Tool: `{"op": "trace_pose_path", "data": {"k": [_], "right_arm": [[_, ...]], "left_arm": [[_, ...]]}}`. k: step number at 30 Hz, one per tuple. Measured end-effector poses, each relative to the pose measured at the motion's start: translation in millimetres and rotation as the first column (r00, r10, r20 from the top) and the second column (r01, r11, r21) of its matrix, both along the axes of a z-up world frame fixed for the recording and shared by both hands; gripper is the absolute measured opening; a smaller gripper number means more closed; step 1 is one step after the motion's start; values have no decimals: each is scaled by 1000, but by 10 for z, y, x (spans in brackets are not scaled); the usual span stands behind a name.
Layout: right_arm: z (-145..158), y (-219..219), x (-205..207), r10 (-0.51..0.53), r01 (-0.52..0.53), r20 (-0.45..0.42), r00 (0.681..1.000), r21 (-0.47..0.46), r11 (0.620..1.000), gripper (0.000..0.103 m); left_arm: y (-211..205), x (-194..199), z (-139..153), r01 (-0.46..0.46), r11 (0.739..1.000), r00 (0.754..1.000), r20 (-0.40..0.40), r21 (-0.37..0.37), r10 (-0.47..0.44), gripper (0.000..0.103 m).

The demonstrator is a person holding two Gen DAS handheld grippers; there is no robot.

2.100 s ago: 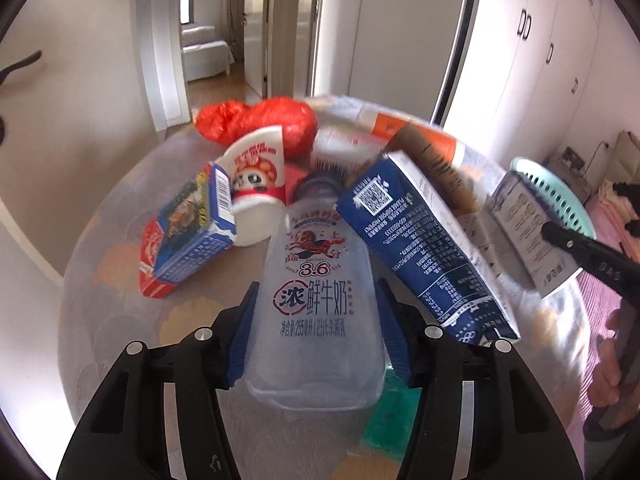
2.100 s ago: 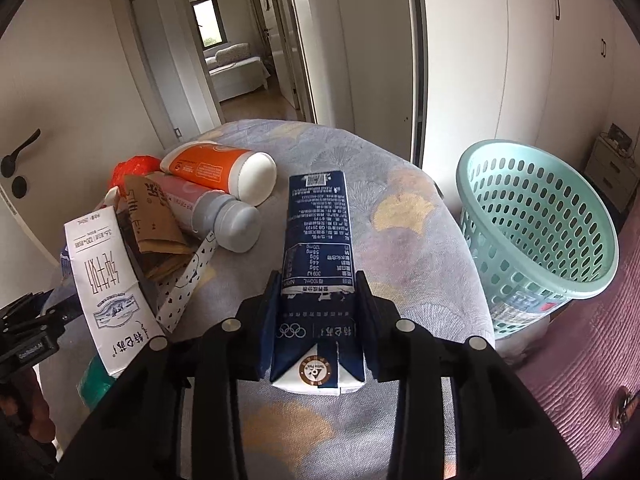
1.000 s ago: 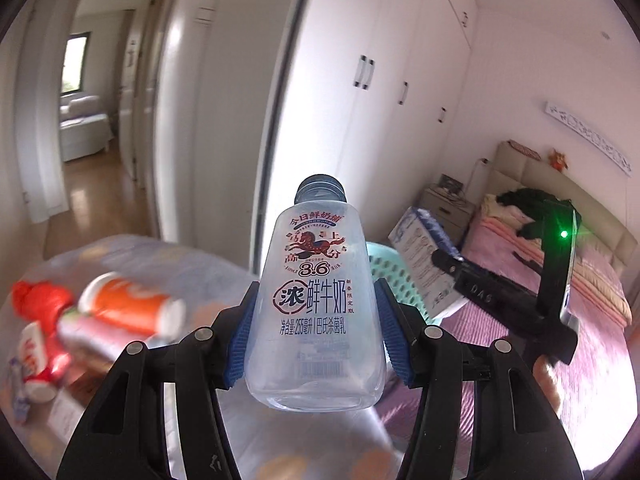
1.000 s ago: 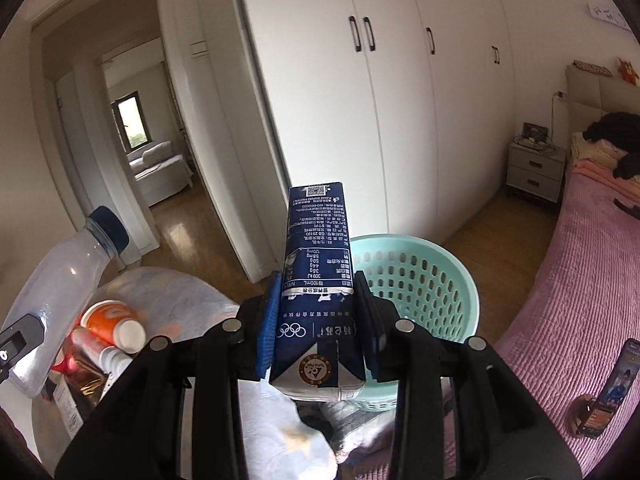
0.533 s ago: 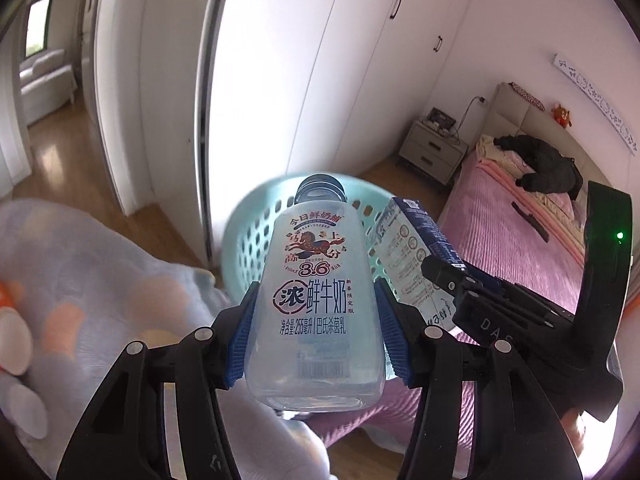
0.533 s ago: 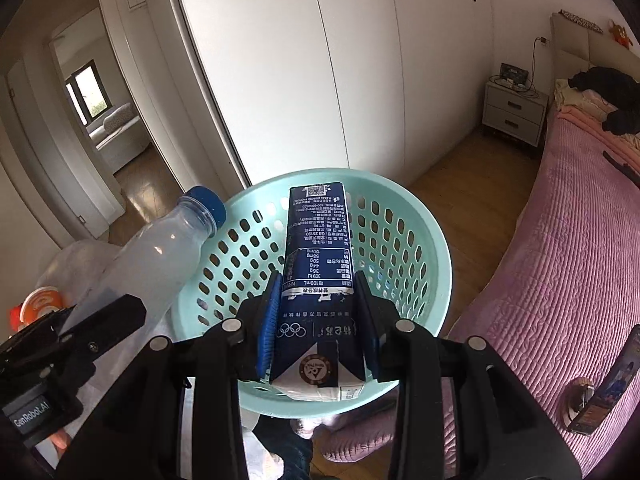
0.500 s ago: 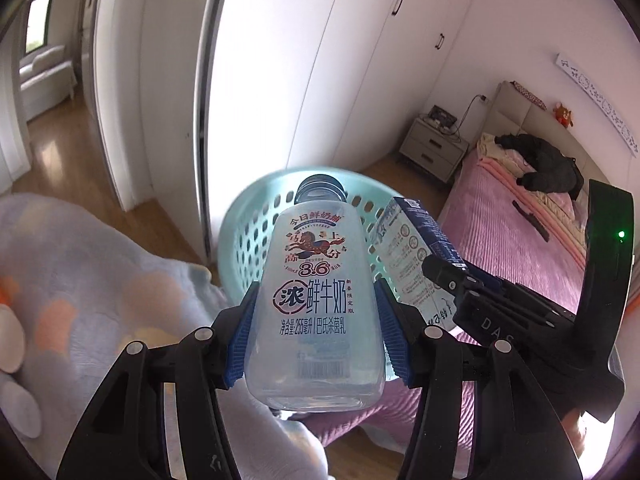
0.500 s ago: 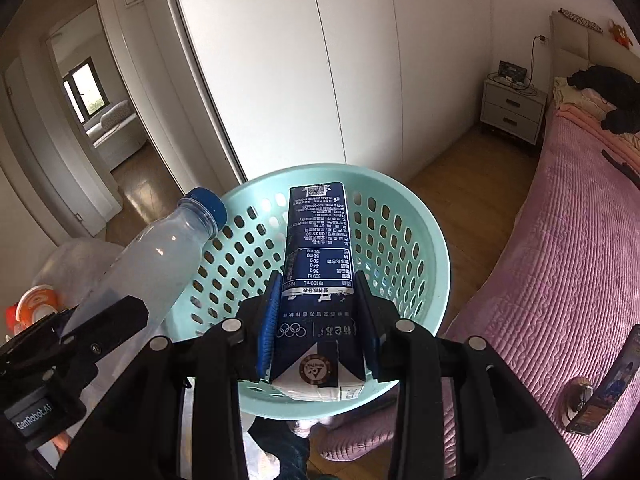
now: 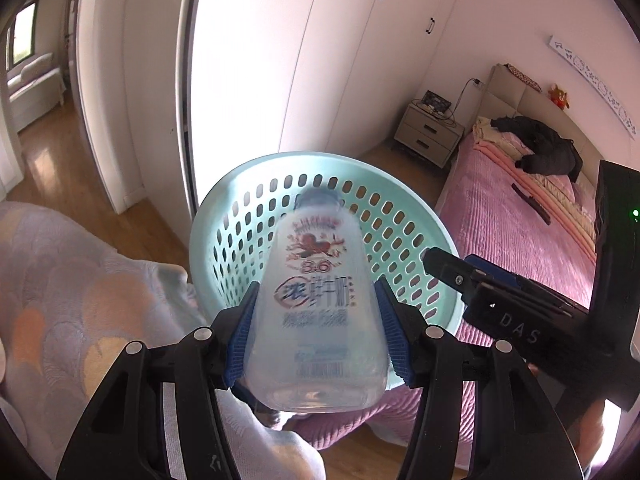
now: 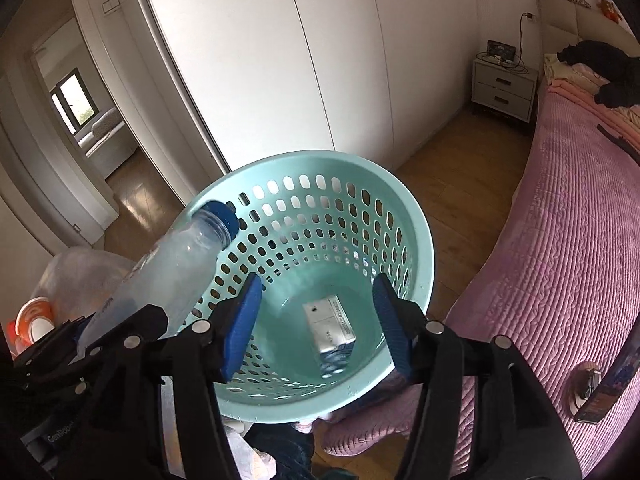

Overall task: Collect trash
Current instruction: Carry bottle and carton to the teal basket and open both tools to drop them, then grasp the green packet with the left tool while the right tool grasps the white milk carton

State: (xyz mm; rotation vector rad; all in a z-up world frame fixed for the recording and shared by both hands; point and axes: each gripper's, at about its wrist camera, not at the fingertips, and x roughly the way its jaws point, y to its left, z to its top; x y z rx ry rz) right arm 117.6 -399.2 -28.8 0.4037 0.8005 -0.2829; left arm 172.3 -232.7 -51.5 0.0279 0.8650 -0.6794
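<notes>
A clear milk bottle (image 9: 316,312) with a blue cap sits blurred between the blue pads of my left gripper (image 9: 317,292). Its jaws are opening and the bottle is coming loose, its cap pointing into the teal basket (image 9: 280,157) right below. In the right wrist view the same bottle (image 10: 176,264) leans over the basket rim (image 10: 320,156) from the left. My right gripper (image 10: 317,292) hangs over the basket, jaws opening with nothing between them. The milk carton (image 10: 330,330) lies on the basket floor. The right gripper's finger (image 9: 452,270) shows beside the basket in the left wrist view.
A table under a grey patterned cloth (image 9: 60,280) borders the basket on the left, with an orange-capped container (image 10: 34,316) on it. A pink bed (image 9: 520,240) lies close on the right. White wardrobe doors (image 10: 320,60) and a nightstand (image 9: 428,136) stand behind.
Both grippers swung from the table to above the basket and sank. The right jaws spread and the carton dropped into the basket. The bottle now looks blurred in the left jaws.
</notes>
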Motion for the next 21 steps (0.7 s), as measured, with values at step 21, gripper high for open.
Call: {"op": "trace_pose_path", "data": {"k": [21], "right_arm": [[986, 1307, -677, 308, -278, 275, 911, -142, 950, 56]], "left_arm": [[1729, -1146, 1023, -235, 959, 946, 188, -160, 263, 70]]}}
